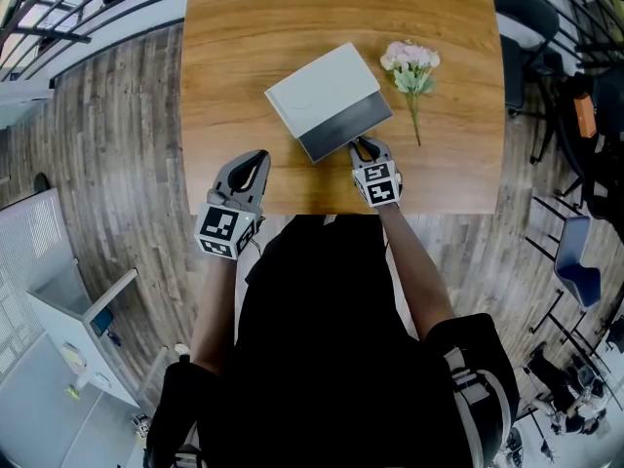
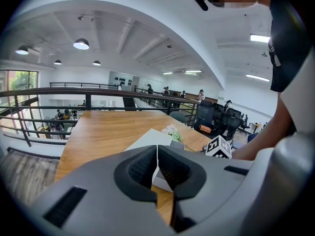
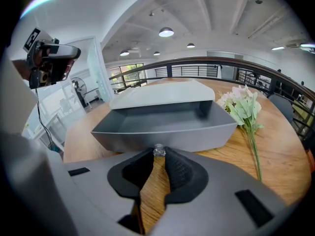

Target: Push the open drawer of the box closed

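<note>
A white box (image 1: 327, 91) lies on the wooden table (image 1: 234, 47), its grey drawer (image 1: 346, 130) pulled out toward me. In the right gripper view the drawer (image 3: 162, 127) stands open and empty, with a small clear knob (image 3: 158, 150) on its front wall. My right gripper (image 1: 363, 148) is at that front wall, its tips pinched on the knob. My left gripper (image 1: 255, 159) hovers by the table's near edge, left of the drawer, jaws shut with nothing between them; in its own view the left gripper (image 2: 157, 151) points at the box (image 2: 150, 140).
A small bunch of pale pink flowers (image 1: 411, 66) lies on the table right of the box, close to the drawer's right side (image 3: 244, 107). The table's near edge runs just below both grippers. Chairs and a railing stand beyond the table.
</note>
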`<state>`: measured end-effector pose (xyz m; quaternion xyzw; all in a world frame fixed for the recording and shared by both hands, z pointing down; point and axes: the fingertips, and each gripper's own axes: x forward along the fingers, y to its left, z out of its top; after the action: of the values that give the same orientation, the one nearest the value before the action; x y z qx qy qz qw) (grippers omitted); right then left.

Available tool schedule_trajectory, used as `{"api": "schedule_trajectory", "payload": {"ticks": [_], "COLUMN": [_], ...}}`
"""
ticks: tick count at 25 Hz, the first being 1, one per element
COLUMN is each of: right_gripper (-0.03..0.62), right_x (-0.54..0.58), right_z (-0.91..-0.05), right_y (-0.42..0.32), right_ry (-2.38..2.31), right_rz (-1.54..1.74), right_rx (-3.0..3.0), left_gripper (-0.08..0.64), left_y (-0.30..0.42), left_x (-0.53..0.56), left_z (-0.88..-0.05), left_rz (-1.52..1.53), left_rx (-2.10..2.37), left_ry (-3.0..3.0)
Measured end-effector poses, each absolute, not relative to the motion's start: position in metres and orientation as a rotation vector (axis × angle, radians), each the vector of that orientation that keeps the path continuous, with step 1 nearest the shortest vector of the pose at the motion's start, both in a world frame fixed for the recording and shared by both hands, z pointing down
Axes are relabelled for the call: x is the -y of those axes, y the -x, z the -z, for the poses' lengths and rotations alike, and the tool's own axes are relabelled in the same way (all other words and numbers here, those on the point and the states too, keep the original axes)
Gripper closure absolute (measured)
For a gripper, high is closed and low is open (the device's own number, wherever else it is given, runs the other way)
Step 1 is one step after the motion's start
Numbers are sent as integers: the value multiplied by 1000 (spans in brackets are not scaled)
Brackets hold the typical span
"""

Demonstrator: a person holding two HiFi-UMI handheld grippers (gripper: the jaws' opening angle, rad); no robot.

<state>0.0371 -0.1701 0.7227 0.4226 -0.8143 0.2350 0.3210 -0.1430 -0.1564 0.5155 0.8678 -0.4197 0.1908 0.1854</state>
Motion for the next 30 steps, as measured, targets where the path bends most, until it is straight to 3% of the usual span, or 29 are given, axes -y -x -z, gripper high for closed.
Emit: {"api": "schedule_trajectory", "payload": {"ticks": [30], "right_gripper": [509], "right_x": [190], "right_z": [-726], "right_y": [-28], "right_ry": [-1089], "right_rz": [-607], "right_rx": [2147], "left_gripper": [535], "left_y": [149], "left_x": [161], "left_z": [-521], "left_rz": [-541], "left_rx": [1202], "left_ry": [-2429]}}
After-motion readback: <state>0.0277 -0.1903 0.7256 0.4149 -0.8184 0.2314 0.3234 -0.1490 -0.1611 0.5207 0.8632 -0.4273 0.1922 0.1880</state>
